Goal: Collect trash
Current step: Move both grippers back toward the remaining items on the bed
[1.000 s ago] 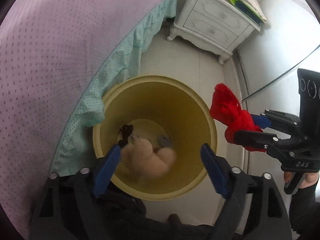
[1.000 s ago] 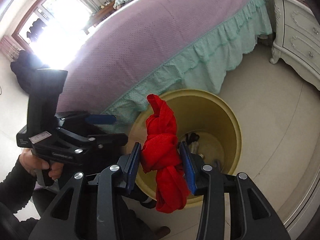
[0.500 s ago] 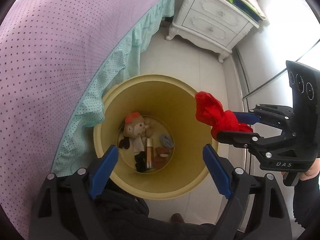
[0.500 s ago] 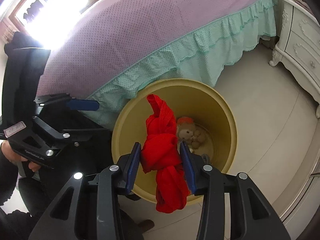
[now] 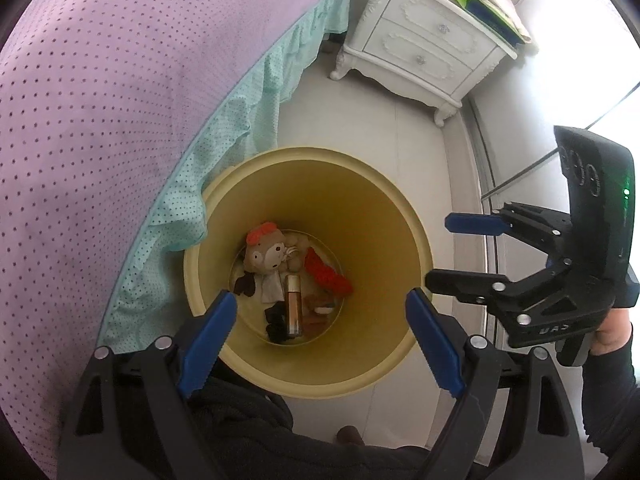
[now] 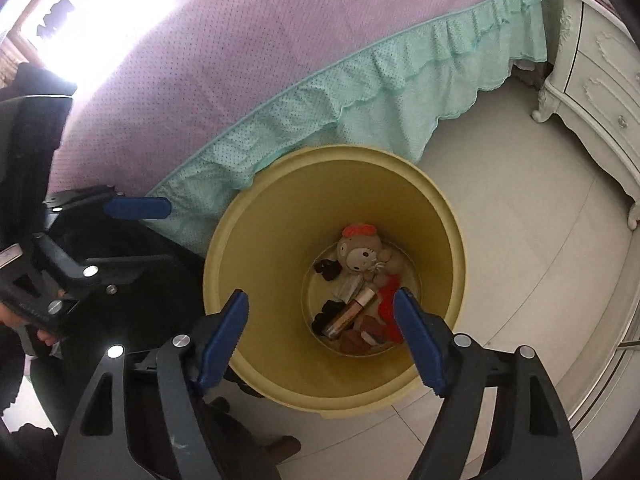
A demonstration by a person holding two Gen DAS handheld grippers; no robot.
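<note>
A yellow bin (image 5: 384,200) (image 6: 280,208) stands on the floor beside the bed. At its bottom lie a red cloth (image 5: 326,274) (image 6: 388,304), a plush toy (image 5: 266,254) (image 6: 358,254), a small brown bottle (image 5: 293,306) (image 6: 350,314) and dark scraps. My left gripper (image 5: 320,314) hovers open over the bin's near rim with nothing between its fingers. My right gripper (image 6: 322,318) (image 5: 436,250) hangs over the bin's right rim; its jaws are opening and nothing is between them.
A bed with a purple dotted cover (image 5: 100,100) (image 6: 240,60) and a mint frill (image 5: 256,92) (image 6: 360,88) borders the bin's left side. A white nightstand (image 5: 424,44) (image 6: 600,80) with papers on top stands beyond. Pale tiled floor (image 5: 360,120) (image 6: 520,220) lies around the bin.
The right gripper's jaws spread apart and the red cloth dropped from them to the bin's bottom. The left gripper stayed open over the bin; the plush toy came to rest inside.
</note>
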